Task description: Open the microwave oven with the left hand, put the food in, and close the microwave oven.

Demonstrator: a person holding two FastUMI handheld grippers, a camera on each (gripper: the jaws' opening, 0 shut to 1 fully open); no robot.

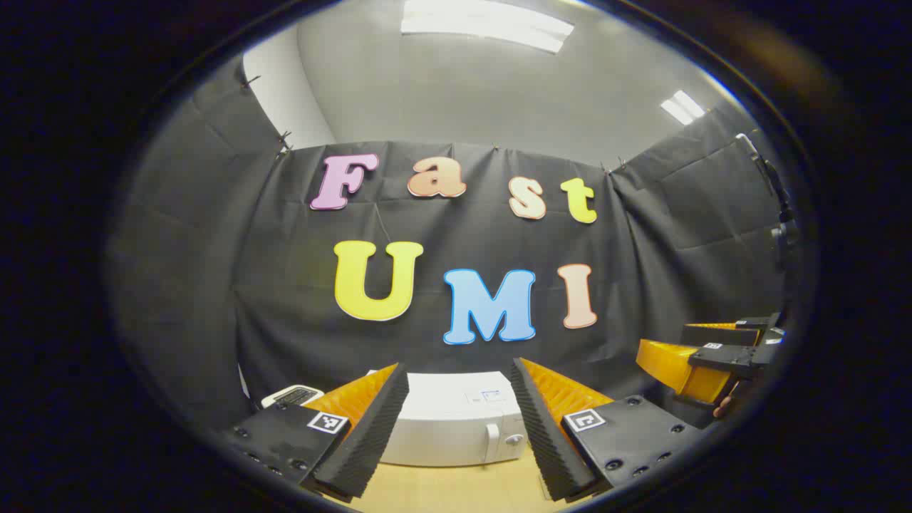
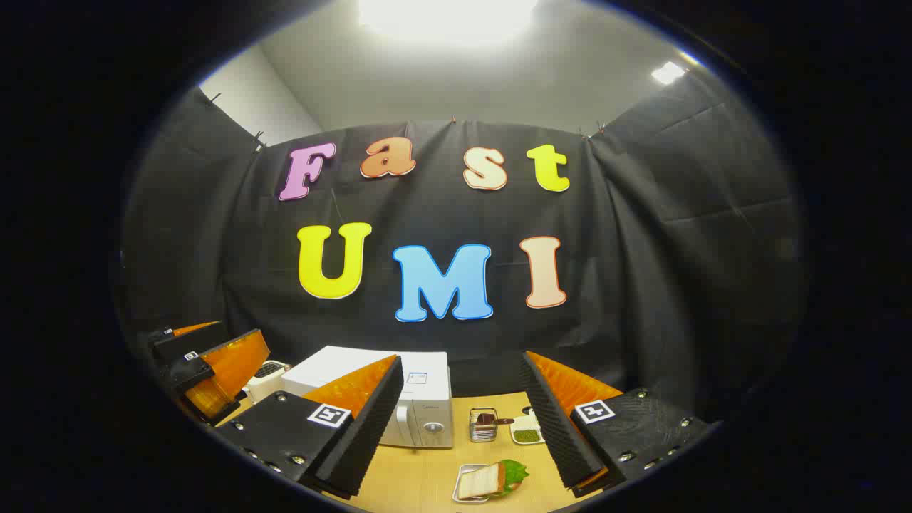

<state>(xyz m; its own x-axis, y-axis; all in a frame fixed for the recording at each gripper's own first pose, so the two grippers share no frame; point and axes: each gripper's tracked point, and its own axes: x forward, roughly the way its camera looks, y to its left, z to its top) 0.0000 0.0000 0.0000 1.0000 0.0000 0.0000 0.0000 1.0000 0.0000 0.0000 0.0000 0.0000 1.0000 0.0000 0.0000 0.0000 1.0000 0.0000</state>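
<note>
White microwave oven (image 1: 456, 420) on wooden table (image 1: 456, 488), door shut, handle and round knob at its right front edge; nothing done yet by the look of it: opening, loading, closing all remain. Left gripper (image 1: 456, 434) short of microwave front, jaws spread wide, empty. Right gripper (image 2: 463, 434) likewise wide apart, holding nothing. Food: sandwich (image 2: 490, 479) with green leaf on small metal tray (image 2: 462, 484), right of microwave and nearer camera, untouched. Wire basket (image 2: 483, 425) and small dish (image 2: 527, 433) just right of microwave.

wire basket (image 2: 484, 425), small green dish (image 2: 527, 435), toaster (image 2: 268, 377)
</note>
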